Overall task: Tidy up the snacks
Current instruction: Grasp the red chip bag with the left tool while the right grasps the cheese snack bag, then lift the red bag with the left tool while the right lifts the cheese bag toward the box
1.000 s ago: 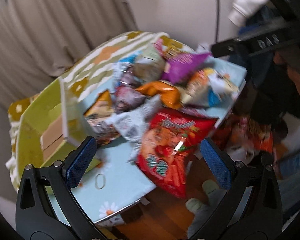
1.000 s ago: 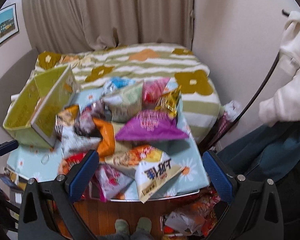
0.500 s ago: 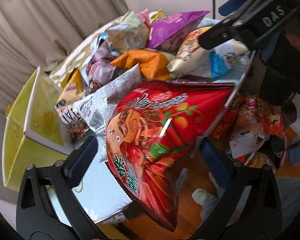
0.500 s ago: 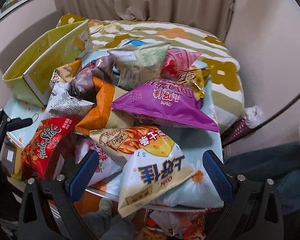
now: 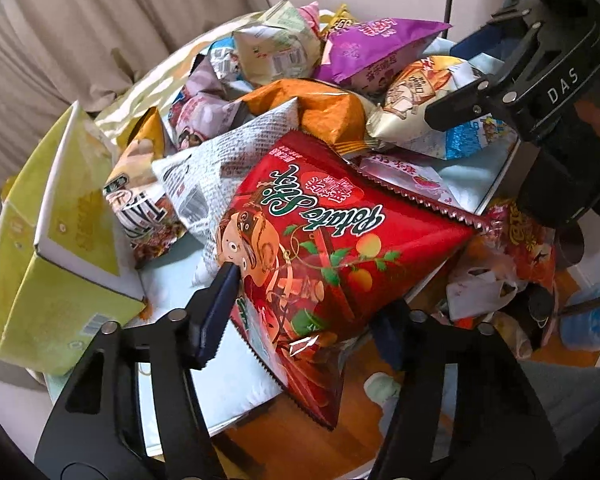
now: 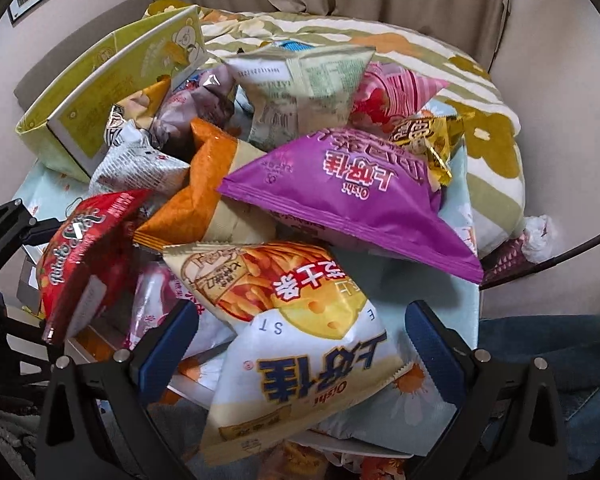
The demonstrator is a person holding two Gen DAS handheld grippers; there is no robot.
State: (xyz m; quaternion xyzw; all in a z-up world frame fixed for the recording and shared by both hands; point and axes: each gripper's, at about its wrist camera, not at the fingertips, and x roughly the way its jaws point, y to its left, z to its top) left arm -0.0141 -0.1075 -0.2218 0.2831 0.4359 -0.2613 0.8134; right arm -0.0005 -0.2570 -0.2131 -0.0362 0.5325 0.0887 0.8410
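A heap of snack bags covers a small table (image 5: 168, 292). My left gripper (image 5: 304, 312) has its fingers closed in on both sides of the red Potato Stix bag (image 5: 320, 248) at the table's front edge; that bag also shows in the right wrist view (image 6: 80, 248). My right gripper (image 6: 300, 348) is open, its fingers on either side of the white and yellow cheese-fries bag (image 6: 300, 340), not touching it. The right gripper also shows in the left wrist view (image 5: 500, 92). A purple bag (image 6: 352, 196) and an orange bag (image 6: 196, 200) lie behind.
An open yellow-green cardboard box (image 5: 48, 240) stands at the table's left, also in the right wrist view (image 6: 112, 80). A striped, flowered bed (image 6: 460, 92) lies behind. More bags and litter (image 5: 500, 264) lie on the wooden floor to the right.
Both grippers moved in closer to the pile. My left gripper's fingers closed from wide open onto the red bag. My right gripper stayed open and came down over the cheese-fries bag.
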